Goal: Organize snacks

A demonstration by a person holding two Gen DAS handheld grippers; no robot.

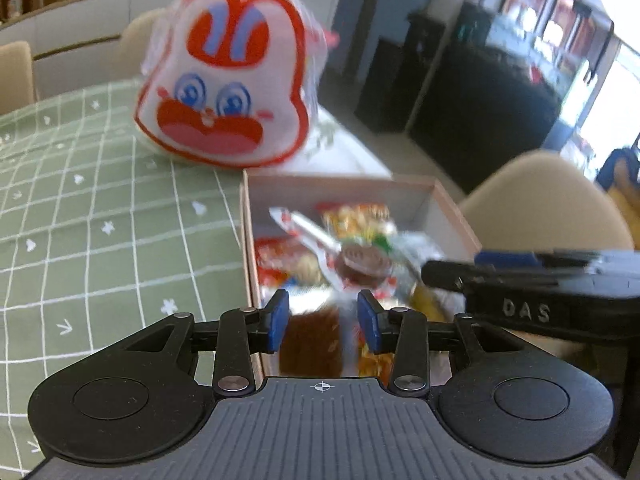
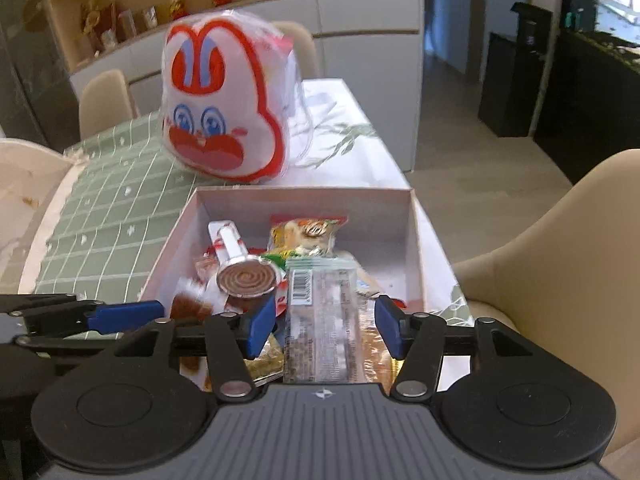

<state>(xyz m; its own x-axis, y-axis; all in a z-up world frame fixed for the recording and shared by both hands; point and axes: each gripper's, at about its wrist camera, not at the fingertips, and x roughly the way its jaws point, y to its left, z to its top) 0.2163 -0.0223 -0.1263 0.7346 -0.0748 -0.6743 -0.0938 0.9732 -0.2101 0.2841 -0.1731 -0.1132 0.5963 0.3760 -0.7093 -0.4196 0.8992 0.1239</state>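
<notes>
— Since both your grippers hang over the box (image 2: pixel 412 232), why are they empty?
— Your left gripper (image 1: pixel 323 322) gapes partway, your right gripper (image 2: pixel 326 330) wider, pads touching nothing; the snacks (image 2: pixel 320 320) lie piled inside; you're likely choosing.

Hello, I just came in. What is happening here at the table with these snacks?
A person holds a gripper in each hand over a cardboard box full of wrapped snacks. The left gripper and the right gripper both hang open above the pile, and neither holds anything. A spiral lollipop lies on top. A rabbit-face bag stands behind the box on the green tablecloth.
</notes>
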